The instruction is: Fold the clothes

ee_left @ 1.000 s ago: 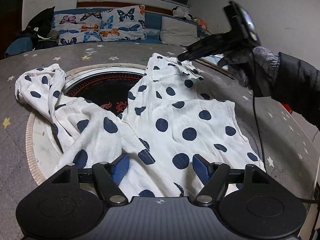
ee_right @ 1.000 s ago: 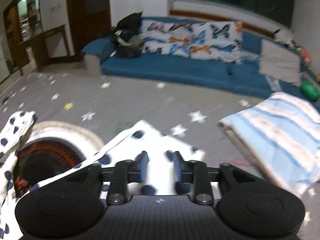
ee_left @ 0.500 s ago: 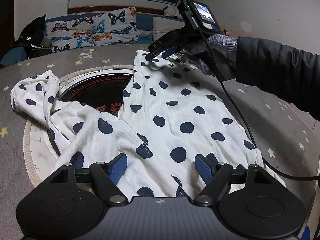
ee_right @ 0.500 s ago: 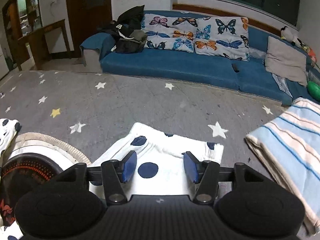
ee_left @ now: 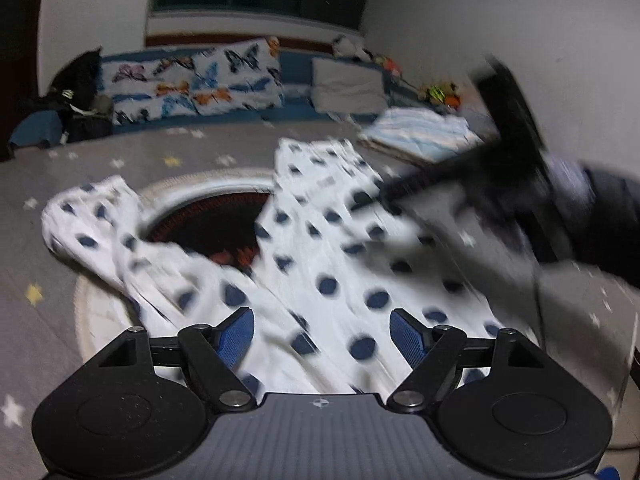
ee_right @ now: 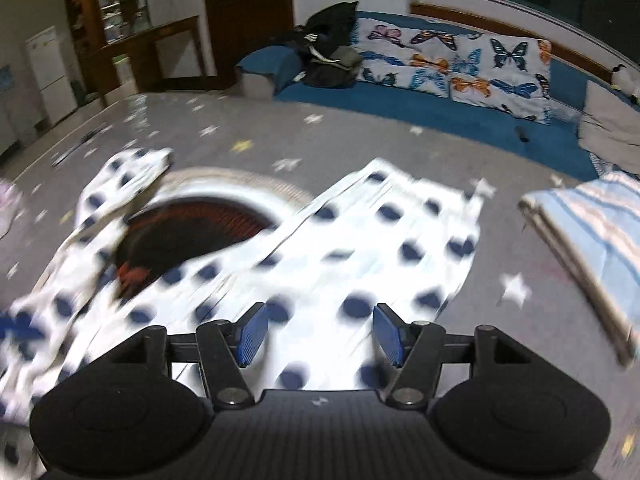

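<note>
A white garment with dark blue dots (ee_left: 332, 248) lies spread on the grey star-patterned surface, partly over a round rug (ee_left: 224, 224). In the left wrist view my left gripper (ee_left: 322, 330) hovers open above the garment's near edge, its blue pads clear of the cloth. The right gripper (ee_left: 396, 196) shows there as a dark blur over the garment's right side, held by a gloved hand (ee_left: 568, 184). From the right wrist view, the right gripper (ee_right: 318, 334) hangs over the garment (ee_right: 360, 248) with its jaws opening and nothing gripped between them.
A folded blue-striped cloth (ee_right: 592, 236) lies to the right of the garment. A blue sofa (ee_right: 440, 116) with butterfly cushions (ee_right: 452, 68) and a pile of dark clothes (ee_right: 332, 56) runs along the back wall. Wooden furniture stands at the far left.
The right gripper let go of the garment's far edge, opened and pulled back toward the near side. The left gripper rose a little and stayed open.
</note>
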`<move>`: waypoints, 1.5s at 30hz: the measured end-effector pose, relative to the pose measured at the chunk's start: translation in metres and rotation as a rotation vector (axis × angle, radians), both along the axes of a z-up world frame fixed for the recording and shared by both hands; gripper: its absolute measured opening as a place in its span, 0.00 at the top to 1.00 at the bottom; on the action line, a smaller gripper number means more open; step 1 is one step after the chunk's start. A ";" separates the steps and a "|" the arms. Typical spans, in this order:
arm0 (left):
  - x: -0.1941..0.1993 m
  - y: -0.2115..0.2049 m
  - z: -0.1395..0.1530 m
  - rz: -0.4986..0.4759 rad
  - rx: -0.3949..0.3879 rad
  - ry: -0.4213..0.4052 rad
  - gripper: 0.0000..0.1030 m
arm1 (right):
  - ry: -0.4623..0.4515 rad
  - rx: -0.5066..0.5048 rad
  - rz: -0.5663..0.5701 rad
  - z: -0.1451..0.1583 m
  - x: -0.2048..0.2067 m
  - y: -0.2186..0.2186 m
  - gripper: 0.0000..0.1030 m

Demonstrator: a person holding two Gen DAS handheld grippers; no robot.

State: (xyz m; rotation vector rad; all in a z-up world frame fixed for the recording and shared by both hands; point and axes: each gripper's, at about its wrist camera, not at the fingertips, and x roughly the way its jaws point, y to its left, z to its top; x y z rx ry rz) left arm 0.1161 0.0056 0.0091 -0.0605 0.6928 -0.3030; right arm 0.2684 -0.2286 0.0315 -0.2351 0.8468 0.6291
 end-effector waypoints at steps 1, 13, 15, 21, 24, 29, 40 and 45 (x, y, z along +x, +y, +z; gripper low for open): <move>0.004 0.004 0.004 0.025 0.012 -0.012 0.25 | 0.003 0.003 0.002 -0.002 -0.008 0.000 0.42; 0.124 0.039 0.002 0.275 0.260 -0.030 0.37 | -0.094 -0.032 0.054 -0.018 -0.068 0.001 0.36; 0.143 0.041 -0.006 0.281 0.299 -0.021 0.39 | -0.094 -0.026 0.054 -0.018 -0.068 0.001 0.36; 0.175 0.054 -0.021 0.292 0.352 0.024 0.49 | -0.092 -0.015 0.062 -0.019 -0.067 -0.001 0.34; 0.184 0.062 -0.024 0.300 0.355 0.045 0.76 | -0.092 -0.013 0.069 -0.020 -0.067 -0.001 0.31; 0.180 0.086 -0.002 0.320 0.225 0.018 0.93 | -0.094 -0.022 0.073 -0.021 -0.069 0.003 0.28; 0.123 0.185 0.039 0.405 -0.077 -0.146 0.93 | -0.092 -0.022 0.061 -0.021 -0.068 0.003 0.28; 0.113 0.210 0.011 0.499 0.078 -0.015 0.89 | -0.091 -0.017 0.061 -0.022 -0.068 0.003 0.24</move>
